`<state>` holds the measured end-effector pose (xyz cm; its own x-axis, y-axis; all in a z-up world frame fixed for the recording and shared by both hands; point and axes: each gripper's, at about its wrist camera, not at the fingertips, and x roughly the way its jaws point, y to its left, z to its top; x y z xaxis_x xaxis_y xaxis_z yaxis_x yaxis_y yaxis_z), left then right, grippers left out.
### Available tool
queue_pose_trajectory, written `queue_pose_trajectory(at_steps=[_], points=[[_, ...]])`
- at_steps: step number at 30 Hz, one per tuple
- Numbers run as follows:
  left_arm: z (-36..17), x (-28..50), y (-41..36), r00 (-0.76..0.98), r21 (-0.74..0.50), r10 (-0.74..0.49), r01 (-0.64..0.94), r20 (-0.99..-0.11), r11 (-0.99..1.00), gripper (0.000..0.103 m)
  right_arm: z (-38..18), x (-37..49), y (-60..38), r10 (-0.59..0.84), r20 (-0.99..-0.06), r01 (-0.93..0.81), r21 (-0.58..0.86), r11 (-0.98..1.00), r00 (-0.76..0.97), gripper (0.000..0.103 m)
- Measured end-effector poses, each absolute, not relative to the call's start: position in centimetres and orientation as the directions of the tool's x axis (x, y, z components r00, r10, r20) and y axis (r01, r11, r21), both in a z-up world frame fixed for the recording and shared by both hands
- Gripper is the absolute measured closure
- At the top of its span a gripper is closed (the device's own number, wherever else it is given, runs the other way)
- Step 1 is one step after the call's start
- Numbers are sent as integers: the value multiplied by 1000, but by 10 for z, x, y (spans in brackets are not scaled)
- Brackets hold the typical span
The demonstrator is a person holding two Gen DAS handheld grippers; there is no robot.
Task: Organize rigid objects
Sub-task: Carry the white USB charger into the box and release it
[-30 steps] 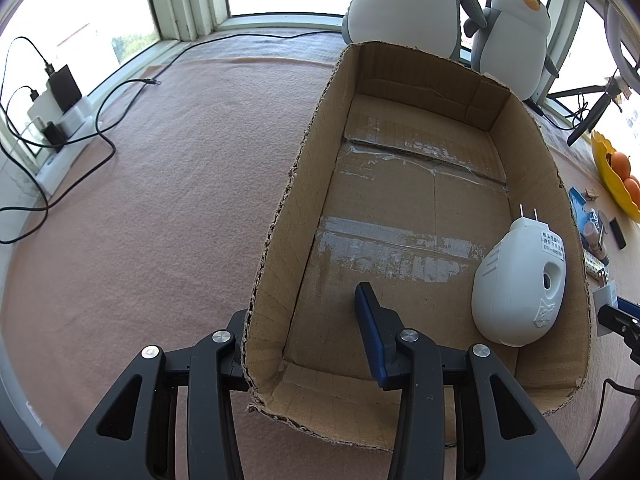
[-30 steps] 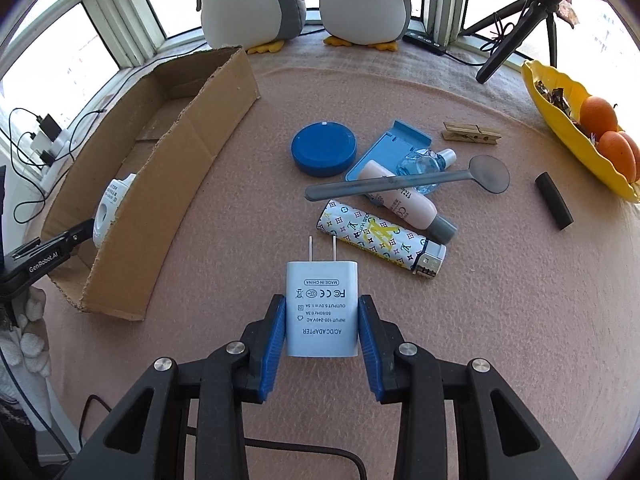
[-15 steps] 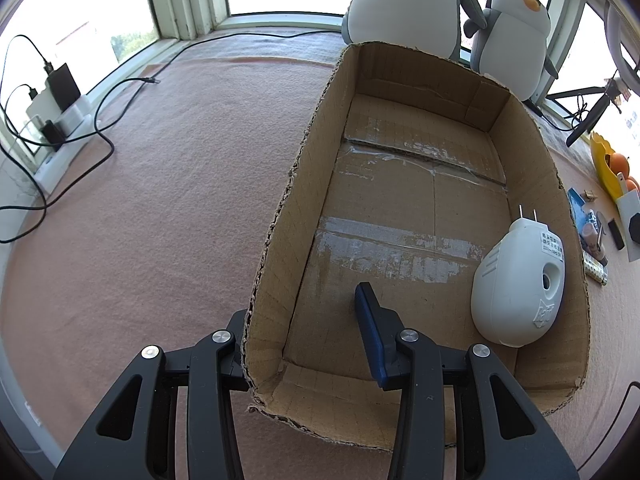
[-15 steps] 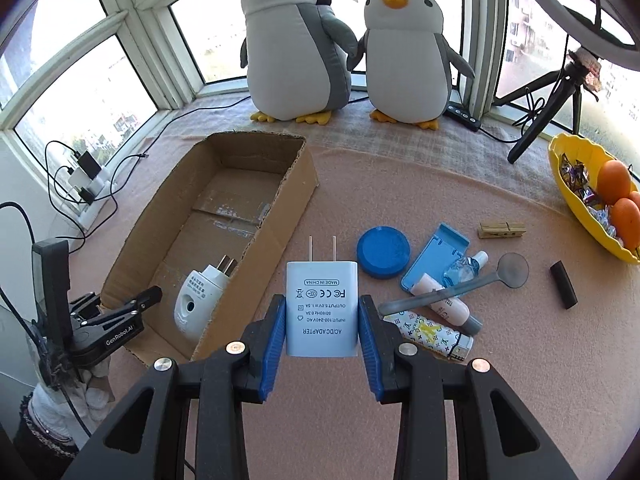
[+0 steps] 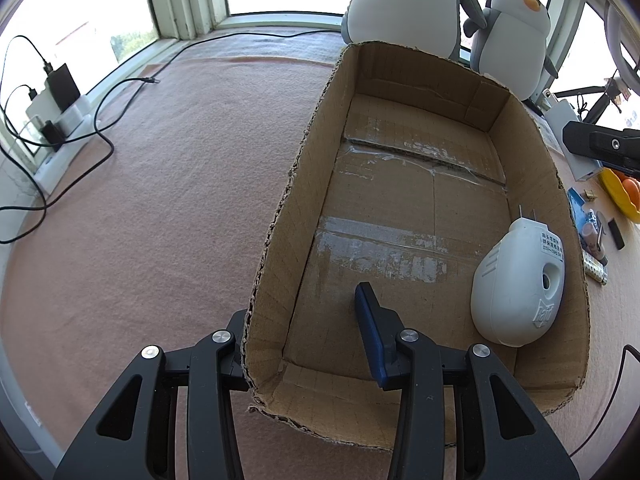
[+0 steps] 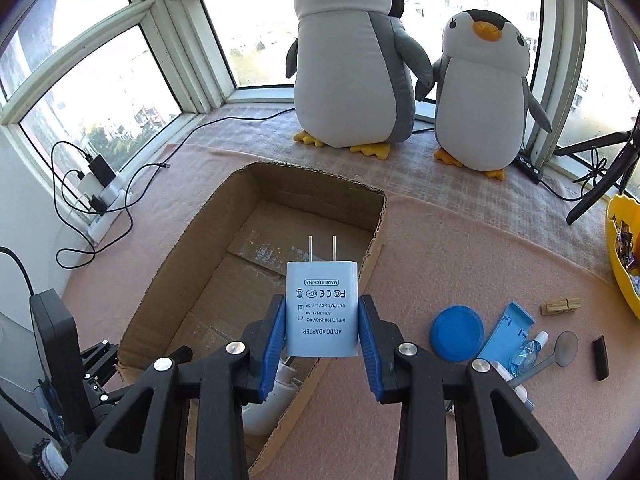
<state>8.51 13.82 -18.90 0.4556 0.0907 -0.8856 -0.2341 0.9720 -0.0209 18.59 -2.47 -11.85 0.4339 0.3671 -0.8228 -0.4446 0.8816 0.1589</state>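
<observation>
An open cardboard box (image 5: pixel 532 152) lies on the pink cloth, with a white plug-in device (image 5: pixel 516 284) against its right wall. My left gripper (image 5: pixel 300 312) sits closed over the box's near-left corner. Its left finger is hidden outside the wall and its blue pad (image 5: pixel 370 328) is inside. My right gripper (image 6: pixel 320 320) is shut on a white AC adapter (image 6: pixel 322 308), prongs pointing away. It hangs in the air above the right wall of the box (image 6: pixel 180 248). The left wrist view shows the adapter (image 5: pixel 568 136) past the box's far right rim.
Two plush penguins (image 6: pixel 352 60) stand behind the box. Right of it lie a blue lid (image 6: pixel 456 332), a blue case (image 6: pixel 506 332), a spoon (image 6: pixel 560 350), a clothespin (image 6: pixel 560 305) and a black block (image 6: pixel 599 358). A yellow bowl (image 6: pixel 620 248) is at far right; a power strip (image 6: pixel 100 196) with cables at left.
My right gripper has risen and carried the adapter leftward from above the loose items to above the box's right wall. The left gripper and the box have not moved.
</observation>
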Motion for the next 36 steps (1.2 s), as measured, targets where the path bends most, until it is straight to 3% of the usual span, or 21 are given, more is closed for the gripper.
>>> queue_pose_trajectory(at_steps=[20,22,36], points=[[-189,85,138,456,-22,90,-235,-885,972,63,-138,208,5,338,-848,-463,127,877,407,71],[-189,85,139,456,-22,90,-235,-885,972,63,-137,207,5,341,-844,-466,126,876,413,65],[-189,85,138,456,-26,87,-236,-886,971,63,-121,196,-16,372,-822,-441,168,881,430,65]])
